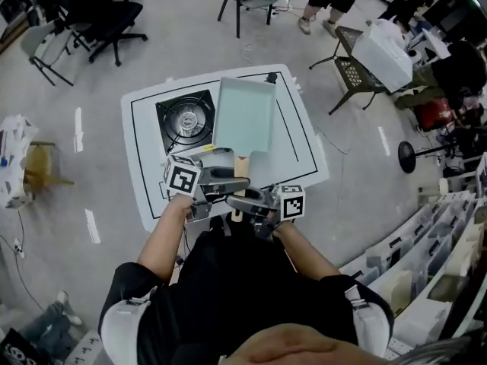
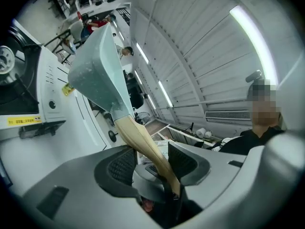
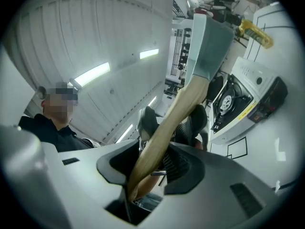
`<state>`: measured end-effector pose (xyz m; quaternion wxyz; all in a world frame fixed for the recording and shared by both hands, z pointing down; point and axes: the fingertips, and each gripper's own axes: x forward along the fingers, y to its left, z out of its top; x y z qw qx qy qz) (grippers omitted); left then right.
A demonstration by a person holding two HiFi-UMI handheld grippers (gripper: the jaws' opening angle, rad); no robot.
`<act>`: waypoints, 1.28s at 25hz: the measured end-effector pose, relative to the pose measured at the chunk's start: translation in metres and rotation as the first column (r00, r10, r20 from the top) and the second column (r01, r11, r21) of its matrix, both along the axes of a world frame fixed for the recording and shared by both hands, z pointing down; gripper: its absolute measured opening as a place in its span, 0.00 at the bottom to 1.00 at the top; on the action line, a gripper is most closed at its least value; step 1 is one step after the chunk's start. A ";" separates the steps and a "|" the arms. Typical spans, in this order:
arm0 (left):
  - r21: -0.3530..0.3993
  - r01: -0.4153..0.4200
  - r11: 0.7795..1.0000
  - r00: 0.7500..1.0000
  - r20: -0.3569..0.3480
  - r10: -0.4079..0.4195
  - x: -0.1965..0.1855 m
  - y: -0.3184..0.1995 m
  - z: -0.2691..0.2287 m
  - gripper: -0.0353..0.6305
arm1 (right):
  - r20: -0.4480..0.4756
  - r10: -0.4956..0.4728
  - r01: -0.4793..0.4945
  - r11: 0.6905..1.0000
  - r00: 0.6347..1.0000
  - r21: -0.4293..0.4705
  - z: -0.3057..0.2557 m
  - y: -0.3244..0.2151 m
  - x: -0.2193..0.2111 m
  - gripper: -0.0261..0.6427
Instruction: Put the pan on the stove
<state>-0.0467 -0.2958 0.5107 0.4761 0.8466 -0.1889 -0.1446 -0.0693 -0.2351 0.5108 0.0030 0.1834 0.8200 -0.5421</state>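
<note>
Left gripper (image 1: 223,176) and right gripper (image 1: 242,201) both clamp the wooden handle (image 2: 138,140) of the pan (image 1: 245,116), which stretches lengthwise straight ahead of them, just right of the stove (image 1: 185,120), on the left gripper's side.

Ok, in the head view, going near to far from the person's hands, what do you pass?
right tool → left tool → pan → table edge
</note>
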 end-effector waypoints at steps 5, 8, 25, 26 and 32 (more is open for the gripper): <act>-0.030 0.113 0.993 0.993 0.033 -0.112 -0.044 -0.002 0.031 0.37 | -0.007 -0.159 0.159 0.987 0.987 0.000 0.030 0.003 -0.037 0.28; -0.045 0.181 0.982 0.983 0.035 -0.180 -0.057 -0.003 0.046 0.37 | -0.008 -0.220 0.220 0.975 0.975 -0.028 0.041 0.003 -0.045 0.28; -0.093 0.352 0.931 0.935 -0.018 -0.355 -0.139 -0.008 0.106 0.37 | -0.059 -0.355 0.350 0.934 0.933 -0.077 0.103 -0.001 -0.116 0.28; -0.098 0.358 0.929 0.932 -0.026 -0.362 -0.138 -0.008 0.108 0.37 | -0.065 -0.360 0.354 0.931 0.931 -0.085 0.104 -0.001 -0.114 0.28; -0.114 0.359 0.926 0.929 -0.051 -0.366 -0.144 -0.012 0.113 0.37 | -0.080 -0.362 0.352 0.929 0.929 -0.119 0.109 -0.006 -0.121 0.28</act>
